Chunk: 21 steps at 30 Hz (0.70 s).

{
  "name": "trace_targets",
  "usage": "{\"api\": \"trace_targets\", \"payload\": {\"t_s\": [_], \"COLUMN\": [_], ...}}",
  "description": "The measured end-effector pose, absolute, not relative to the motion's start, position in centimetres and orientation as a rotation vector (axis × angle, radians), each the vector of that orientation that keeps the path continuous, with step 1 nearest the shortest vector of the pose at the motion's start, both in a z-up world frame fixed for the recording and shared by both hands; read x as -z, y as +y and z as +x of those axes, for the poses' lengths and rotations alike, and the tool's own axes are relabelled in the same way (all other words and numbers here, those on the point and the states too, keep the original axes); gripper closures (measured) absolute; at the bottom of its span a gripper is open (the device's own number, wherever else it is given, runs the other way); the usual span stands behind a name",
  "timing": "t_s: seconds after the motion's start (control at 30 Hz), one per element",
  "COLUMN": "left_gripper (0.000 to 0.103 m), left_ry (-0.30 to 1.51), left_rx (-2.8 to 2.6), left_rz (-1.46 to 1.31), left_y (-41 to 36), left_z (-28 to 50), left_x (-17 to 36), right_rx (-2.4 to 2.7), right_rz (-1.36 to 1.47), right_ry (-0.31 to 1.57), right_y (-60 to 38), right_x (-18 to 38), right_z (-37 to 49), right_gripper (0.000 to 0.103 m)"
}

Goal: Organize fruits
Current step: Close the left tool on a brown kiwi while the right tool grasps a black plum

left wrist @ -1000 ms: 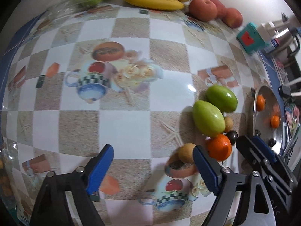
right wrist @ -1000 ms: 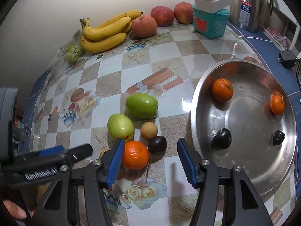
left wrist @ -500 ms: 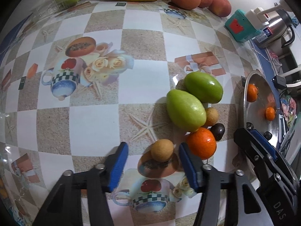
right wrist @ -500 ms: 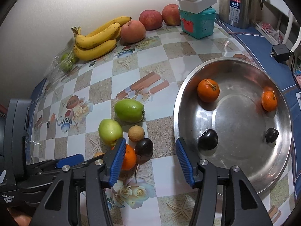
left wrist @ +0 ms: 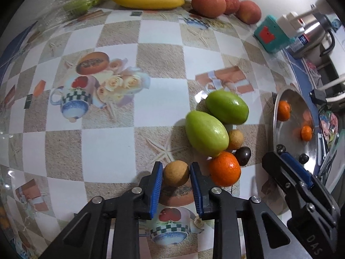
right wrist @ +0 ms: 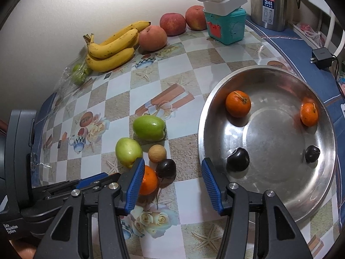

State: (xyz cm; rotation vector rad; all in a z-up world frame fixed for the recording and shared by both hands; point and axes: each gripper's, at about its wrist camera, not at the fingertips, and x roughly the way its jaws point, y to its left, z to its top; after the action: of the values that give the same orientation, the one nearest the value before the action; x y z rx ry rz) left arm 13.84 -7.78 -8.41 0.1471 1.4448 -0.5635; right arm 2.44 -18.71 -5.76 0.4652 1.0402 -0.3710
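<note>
your left gripper point(left wrist: 176, 173) is clamped on the small tan fruit point(left wrist: 176, 173), the steel bowl point(left wrist: 289, 95) lies off to its right, while your right gripper point(right wrist: 171, 177) hangs closing with nothing between its pads

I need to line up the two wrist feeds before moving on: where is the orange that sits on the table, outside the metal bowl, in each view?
Left wrist view: the orange is low and right of centre, just right of the left gripper, which is shut on a small tan fruit.
Right wrist view: the orange is low and left of centre, partly behind the right gripper's left finger.
Shared landmark: the dark plum touching it.
</note>
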Motion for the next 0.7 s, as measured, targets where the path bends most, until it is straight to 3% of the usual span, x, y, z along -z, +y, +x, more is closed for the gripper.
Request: {"api": "trace_targets", "payload": {"t_s": [0.27,0.7], "left_gripper": [0.075,0.075], "left_ry": [1.417,1.410], "left_rx": [0.529,0.534], "left_rz": [0.093,0.085], "left_y": [-7.3,-6.2], "left_z": [15.1,15.2], "left_x": [7.8,7.3], "right_rx": [0.341,0.350], "right_rz": [0.440,0.468], "right_ry": [1.052,1.118], "right_y": [-17.8,-18.5], "right_x": [6.1,8.5], "right_z": [3.1,4.1], "right_gripper": [0.067,0.069]}}
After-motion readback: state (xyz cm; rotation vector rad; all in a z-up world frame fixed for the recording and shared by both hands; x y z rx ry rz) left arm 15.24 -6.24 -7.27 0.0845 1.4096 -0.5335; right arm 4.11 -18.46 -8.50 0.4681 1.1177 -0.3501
